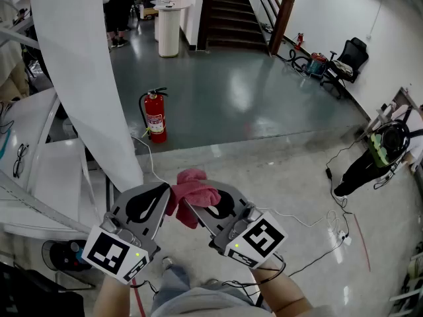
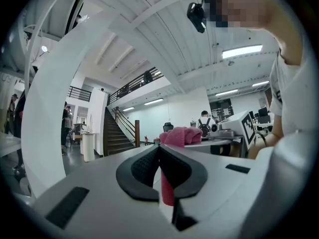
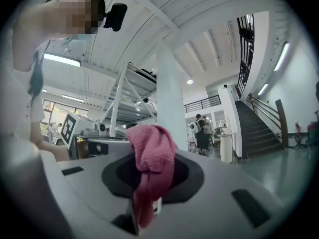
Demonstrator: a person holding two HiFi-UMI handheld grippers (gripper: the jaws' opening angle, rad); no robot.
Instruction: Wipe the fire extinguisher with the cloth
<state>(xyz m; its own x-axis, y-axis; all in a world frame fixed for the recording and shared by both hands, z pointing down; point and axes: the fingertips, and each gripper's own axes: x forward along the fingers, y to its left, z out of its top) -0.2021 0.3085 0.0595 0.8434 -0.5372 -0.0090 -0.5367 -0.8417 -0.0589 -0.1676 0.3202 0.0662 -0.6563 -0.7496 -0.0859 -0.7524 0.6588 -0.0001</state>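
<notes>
Pink cloth [image 1: 193,189] clamped in both my left claw [image 1: 169,200] & right claw [image 1: 193,211], bunched btwn them, prob. ready for wiping; fire extinguisher [image 1: 154,116] stands upright on floor [image 1: 251,91], well apart ahead.

My left gripper [image 1: 170,195] and right gripper [image 1: 188,207] meet just before me, tips together, with the cloth [image 1: 198,189] between them, caught in both pairs of jaws and bunched above the tips. The extinguisher [image 1: 154,116] stands on the floor well ahead, slightly left of the cloth, just right of the pillar [image 1: 86,78]. A table [image 1: 33,157] lies left of the pillar. The stairs [image 1: 231,12] rise far ahead, with a chair [image 1: 345,59] to their right.
</notes>
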